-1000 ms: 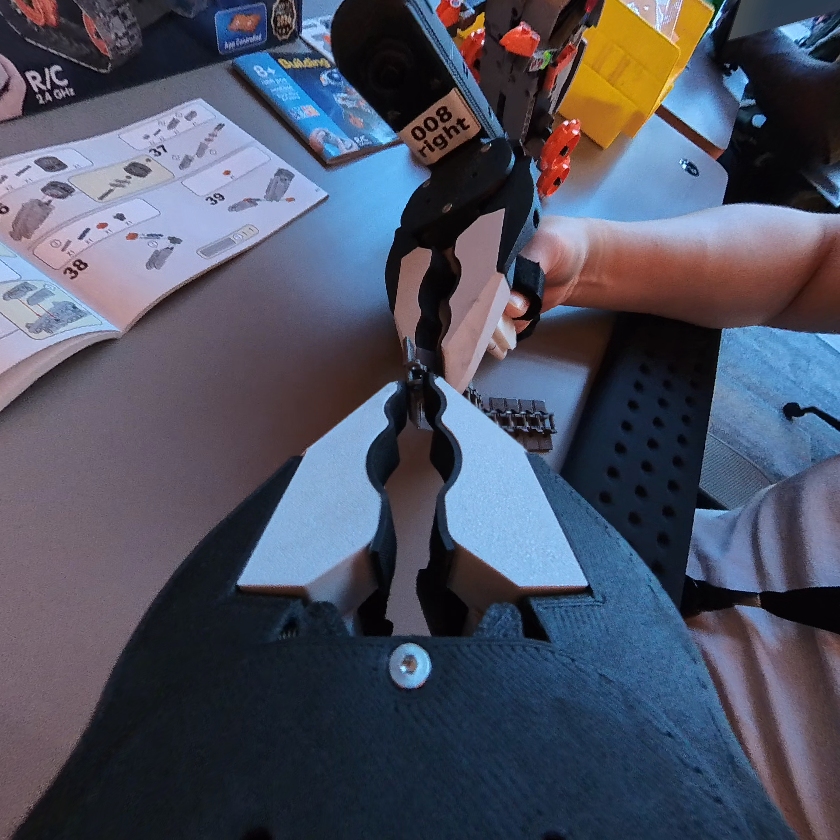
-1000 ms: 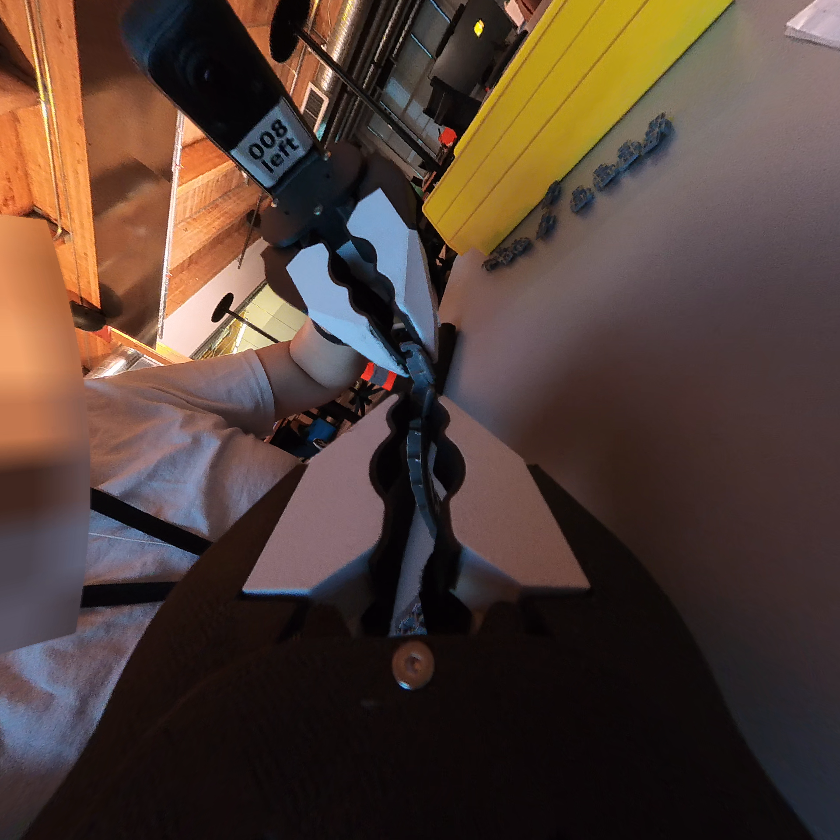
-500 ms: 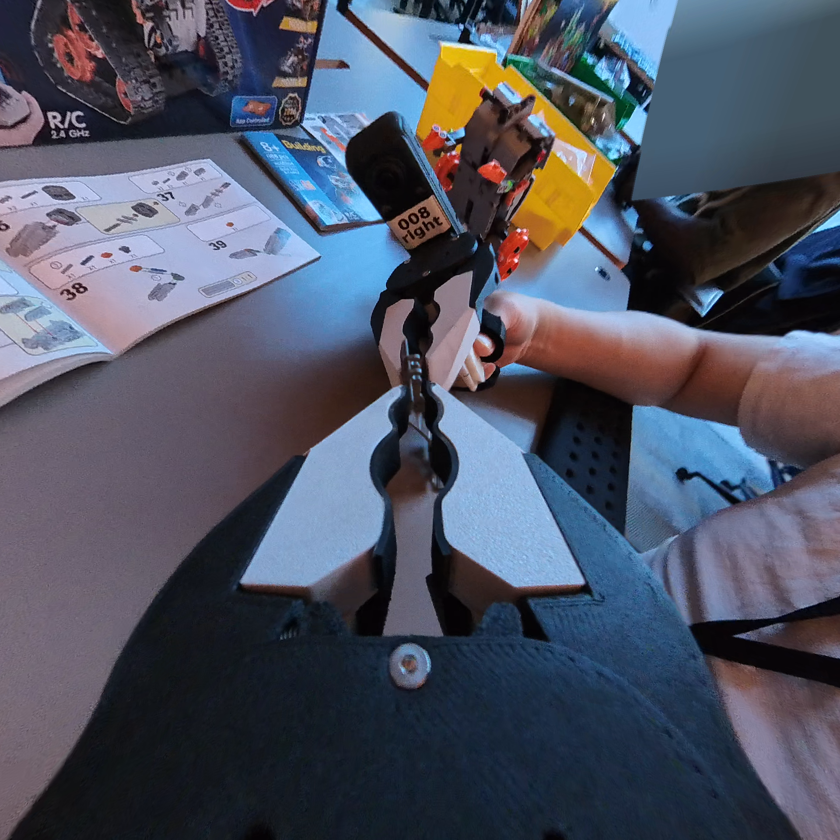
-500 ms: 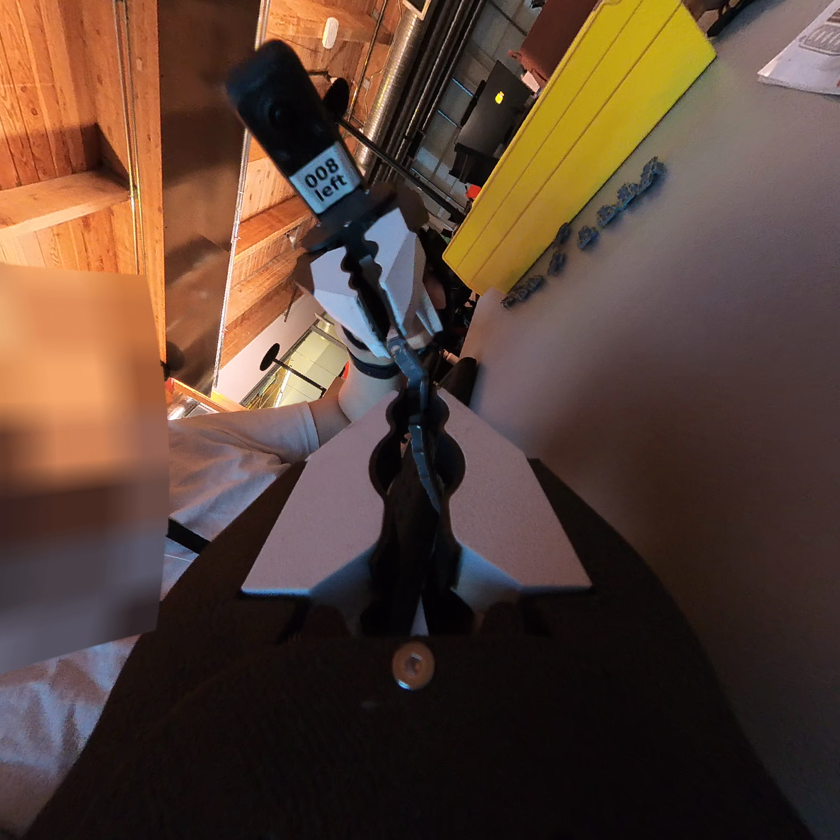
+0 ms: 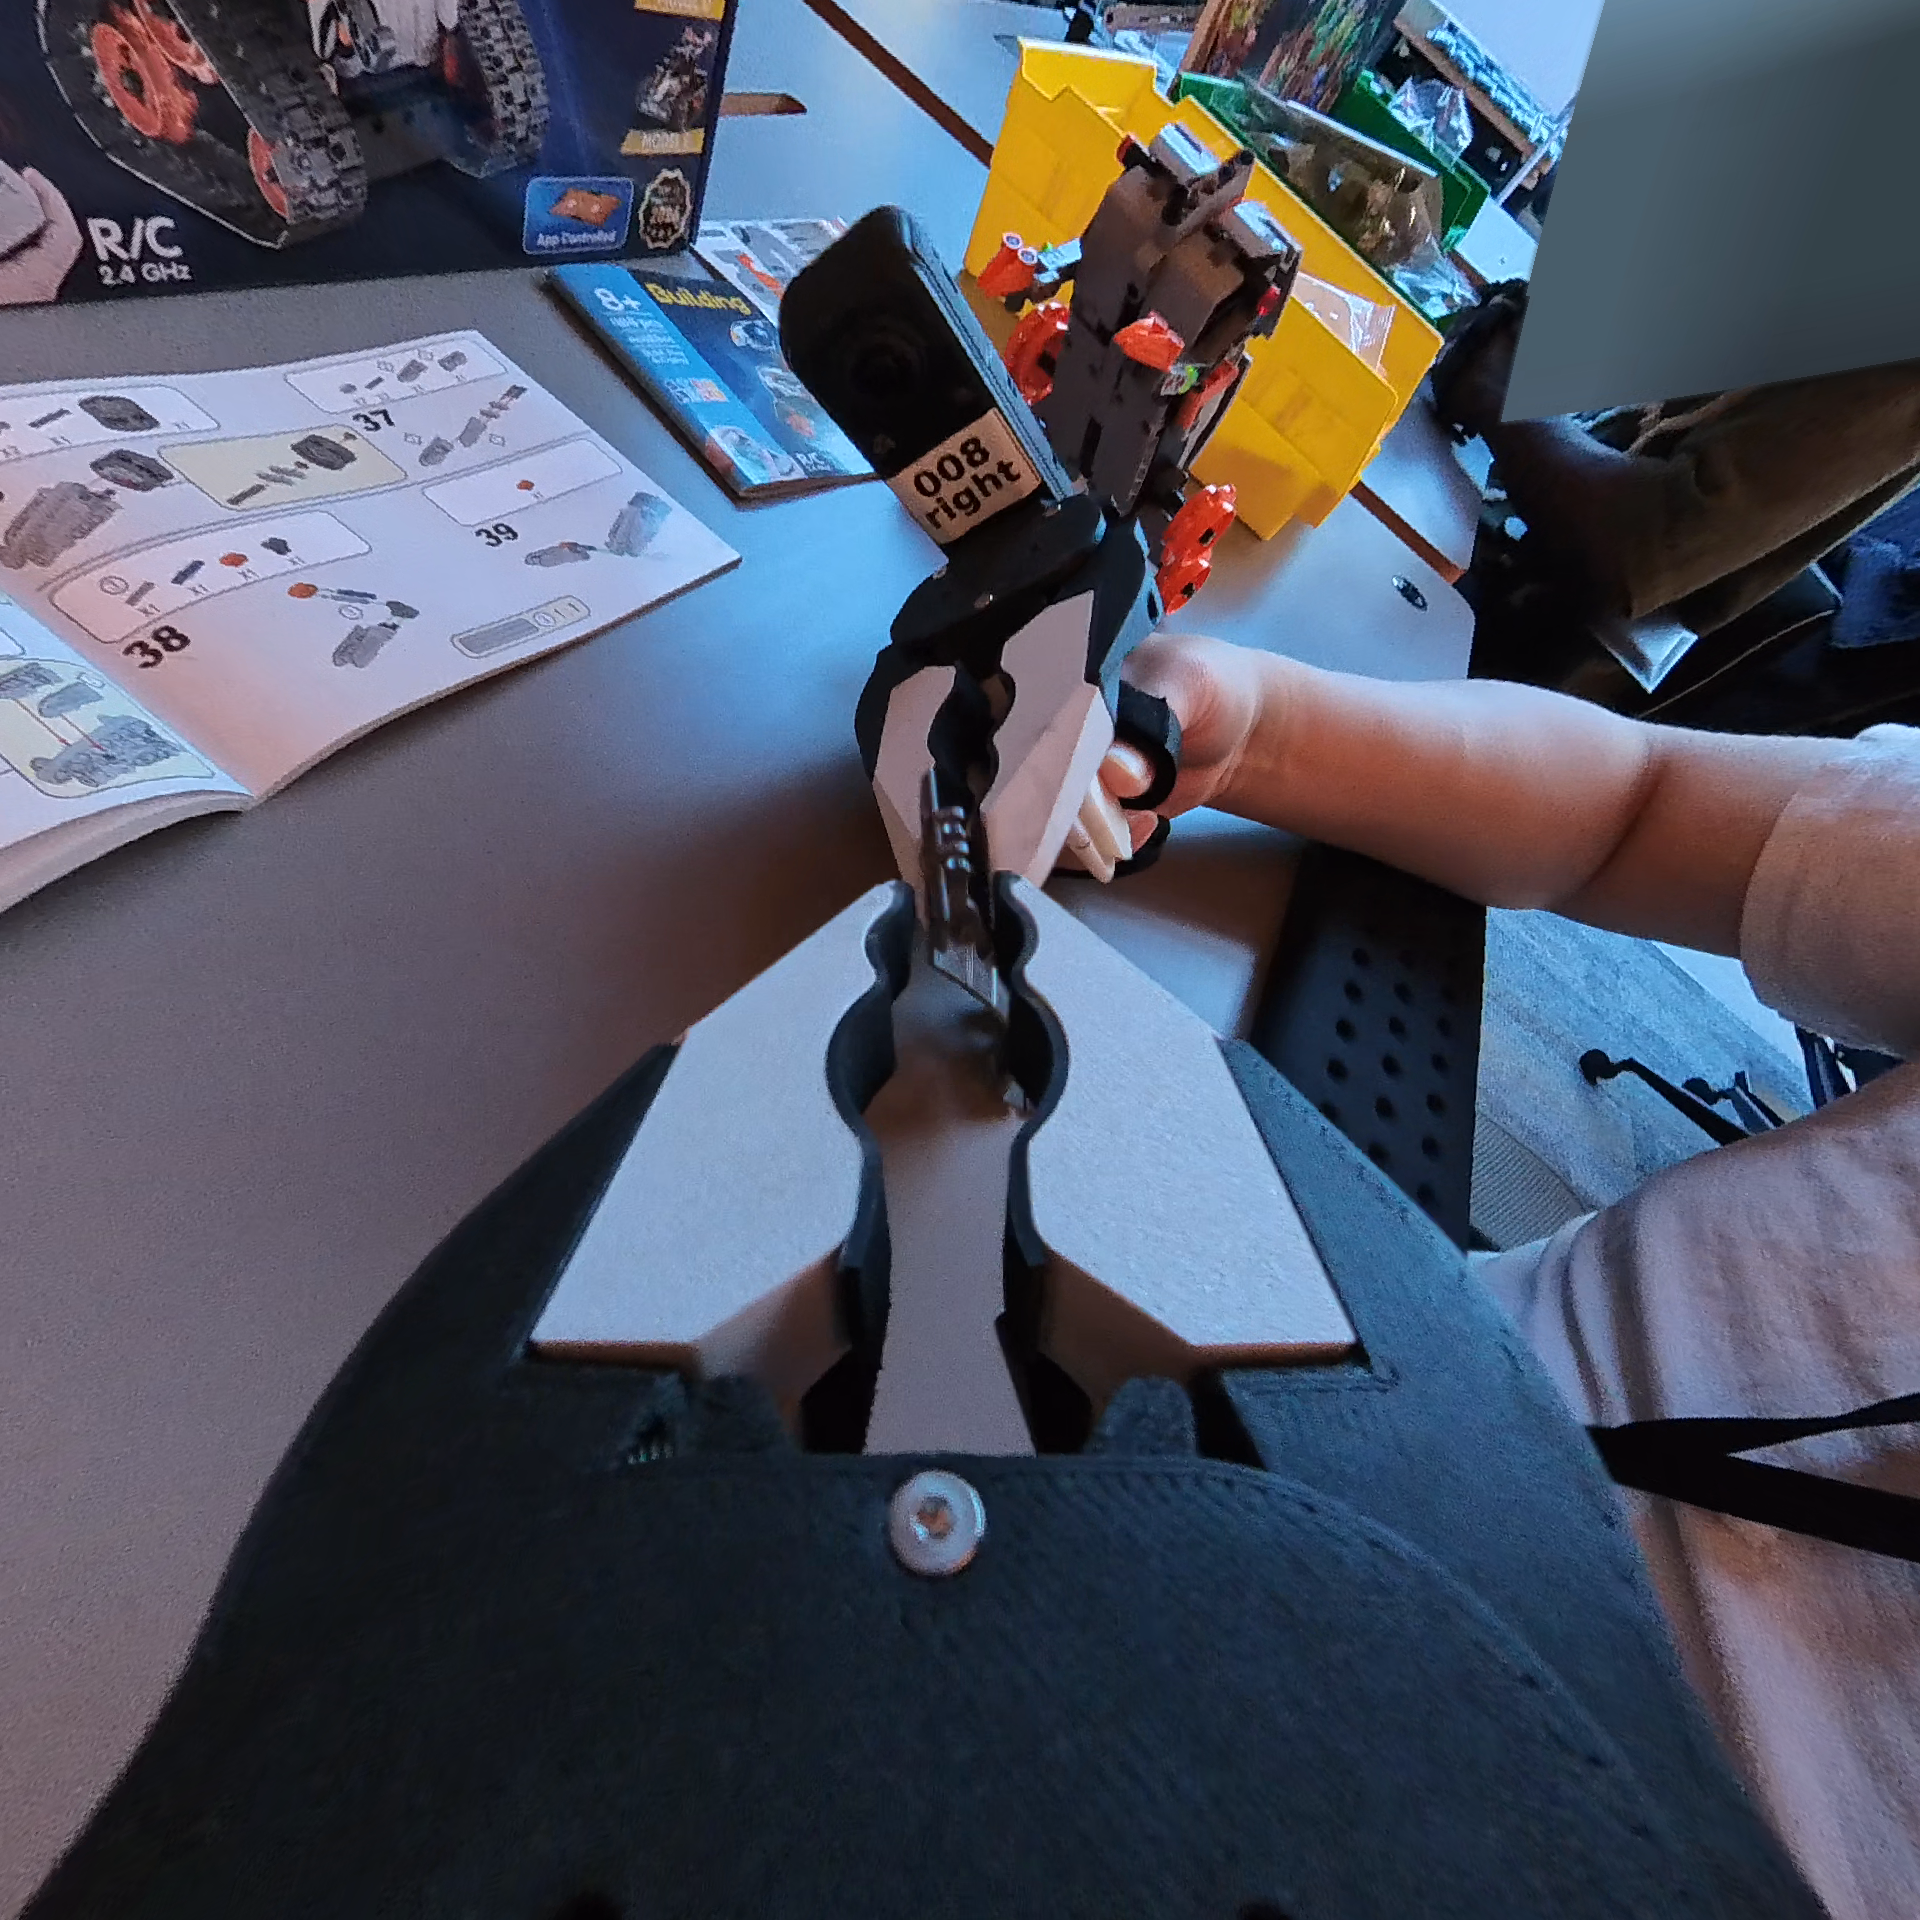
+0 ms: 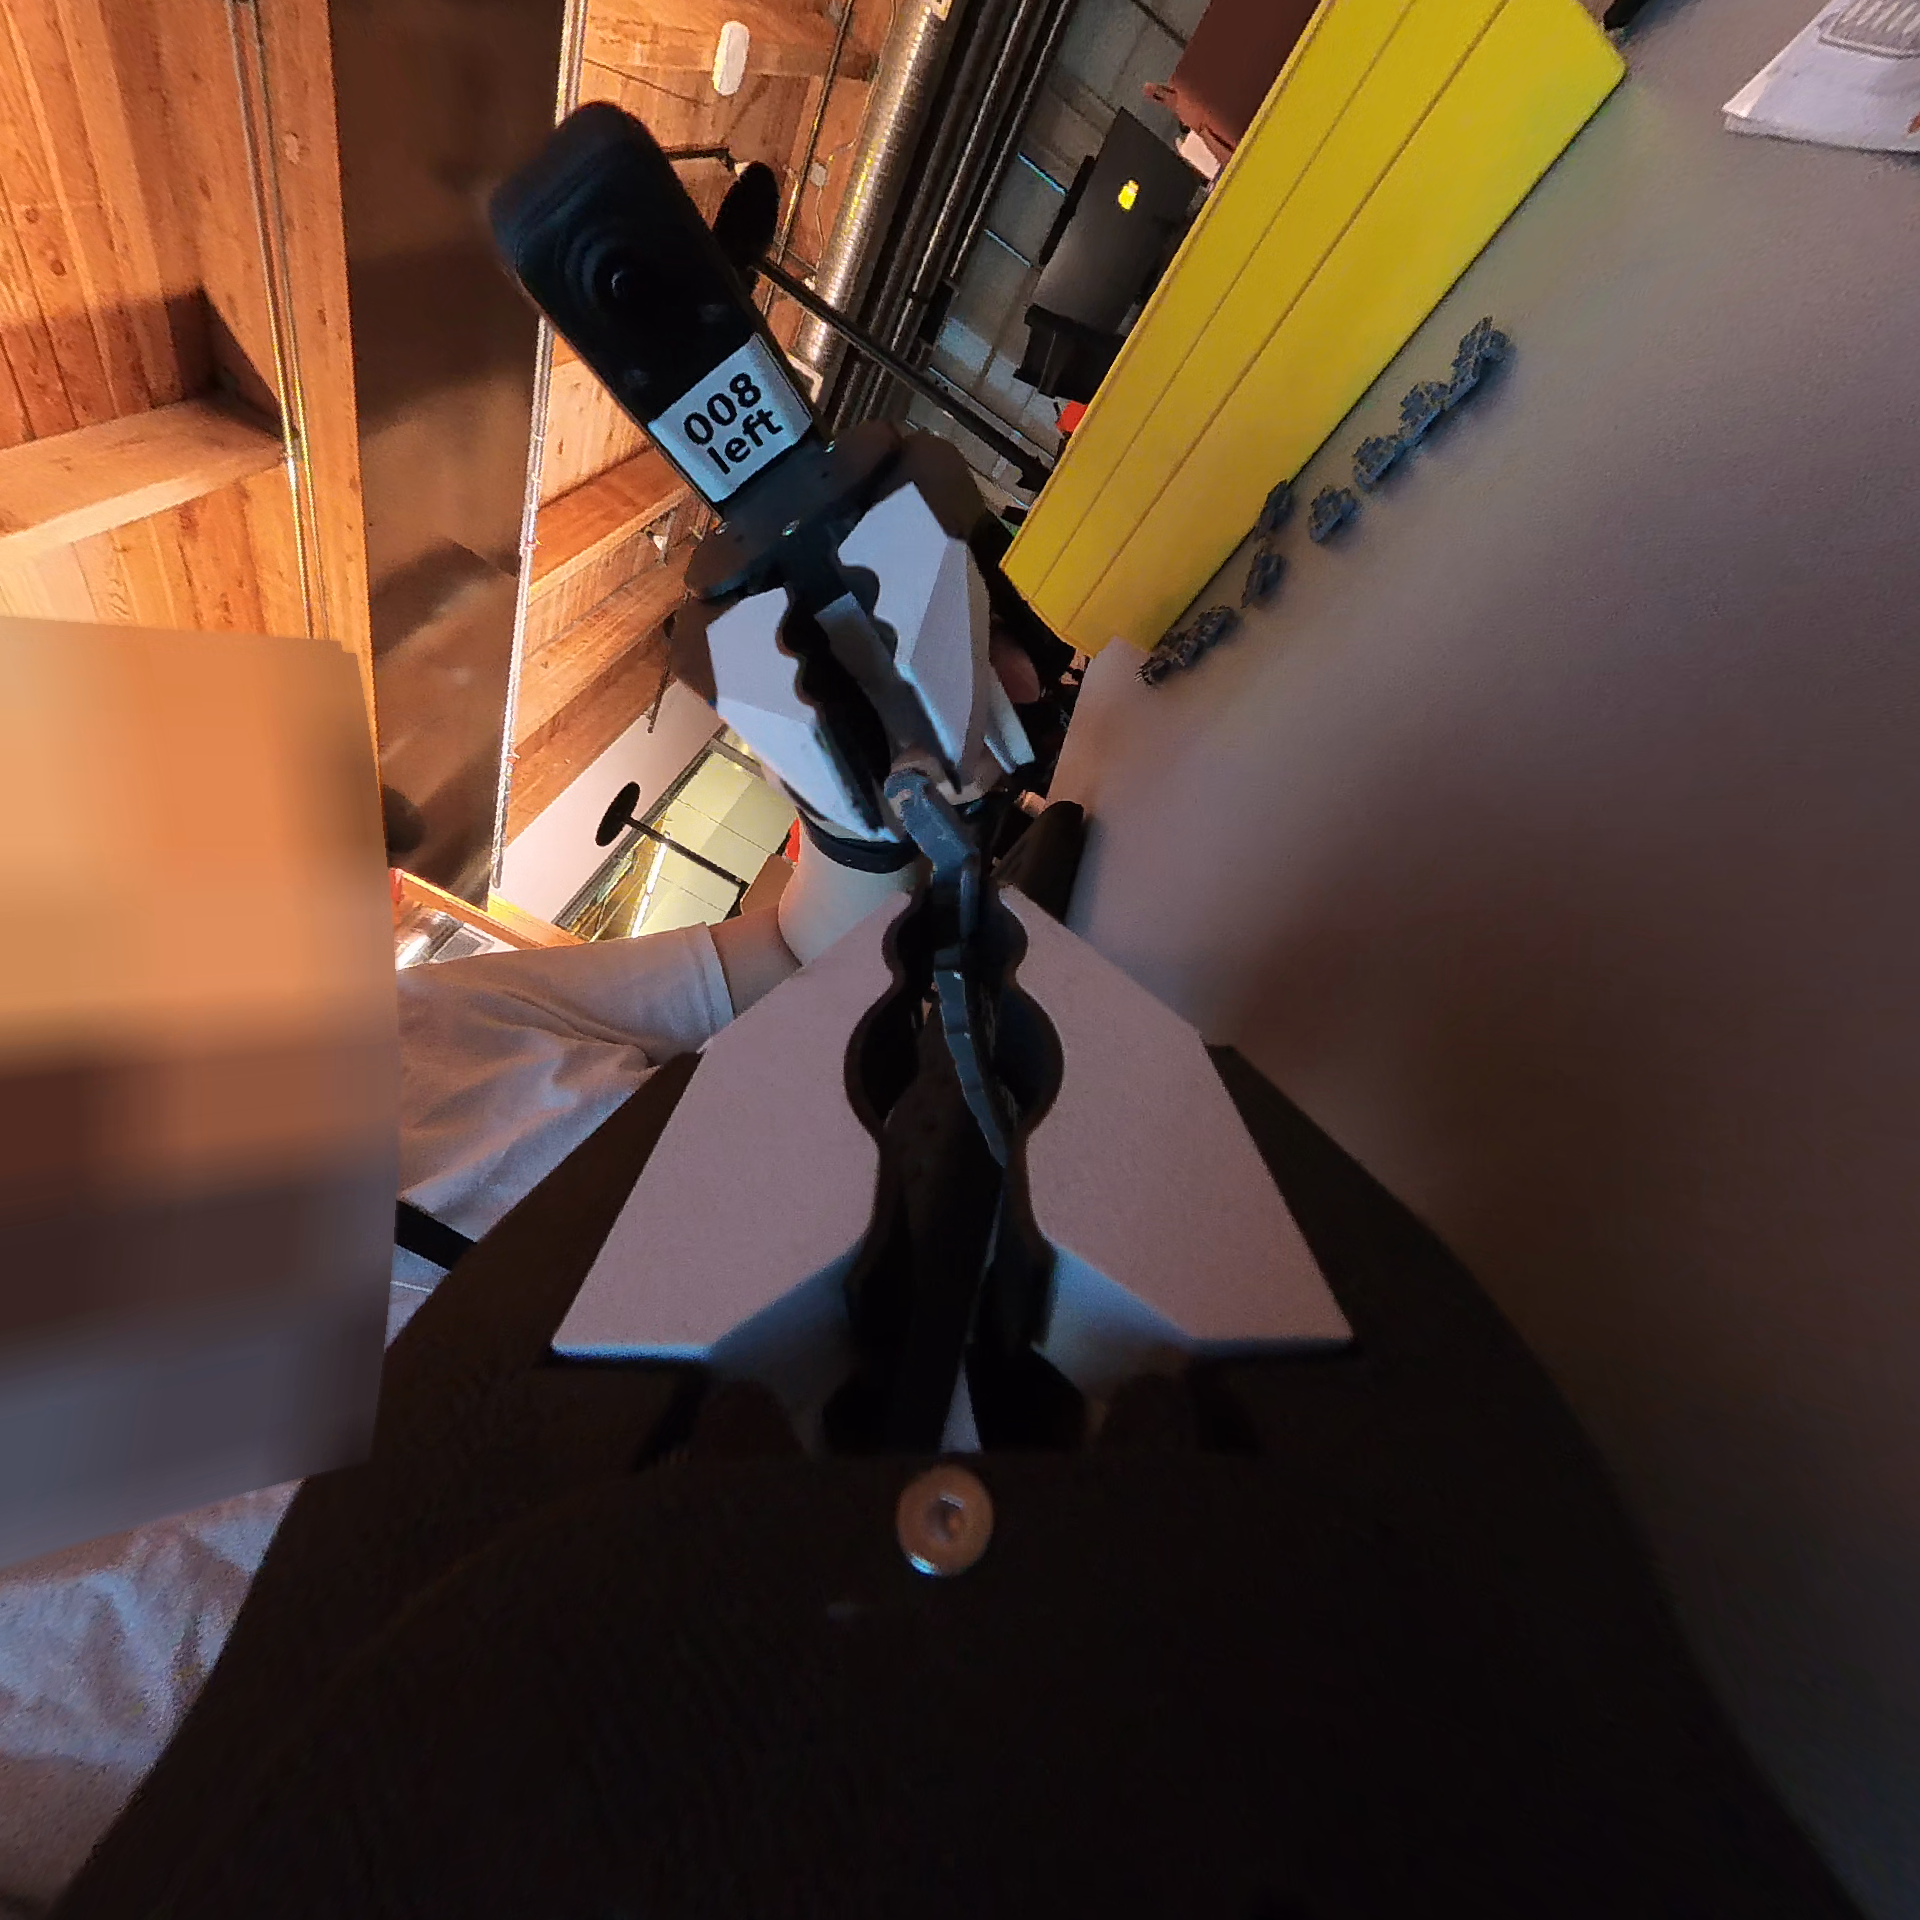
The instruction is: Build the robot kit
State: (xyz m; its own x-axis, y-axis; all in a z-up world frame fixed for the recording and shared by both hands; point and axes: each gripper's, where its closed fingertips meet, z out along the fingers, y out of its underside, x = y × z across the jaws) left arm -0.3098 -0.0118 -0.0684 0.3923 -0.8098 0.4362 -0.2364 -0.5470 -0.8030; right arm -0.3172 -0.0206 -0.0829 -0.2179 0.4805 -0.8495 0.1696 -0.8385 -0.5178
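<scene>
Two handheld grippers, tip to tip above one grey table (image 5: pixel 436 997), one dark track strip shared between them.

Left gripper (image 5: pixel 951 904): pale flat-faced fingers with black wavy inner edges on a black ribbed printed body; fingers drawn close and clamped on the near end of the track strip (image 5: pixel 954 894). It is seen from the other side in the right wrist view (image 6: pixel 914 790).

Right gripper (image 6: pixel 951 914): same build; fingers closed on the other end of the strip, held by a hand (image 5: pixel 1195 727) at the right table edge. In the left wrist view it (image 5: pixel 951 821) appears just beyond the left tips.

Track strip (image 6: pixel 961 997): one piece, dark grey plastic, made of small linked segments; long axis running near to far from one gripper into the other, held clear of the table surface.

Loose track links (image 6: pixel 1351 499): a broken row of small dark pieces on the table beside the yellow bin; count cannot be told, blurred.

One open instruction booklet (image 5: pixel 312 540), white paper, flat, far left. One smaller blue booklet (image 5: pixel 707 384) beyond it. One printed dark box (image 5: pixel 343 135) at the far left edge.

One yellow plastic bin (image 5: pixel 1309 416), far right; one partly built grey model with orange wheels (image 5: pixel 1153 343) upright before it.

One black perforated panel (image 5: pixel 1382 1049) at the right, below the table edge.
</scene>
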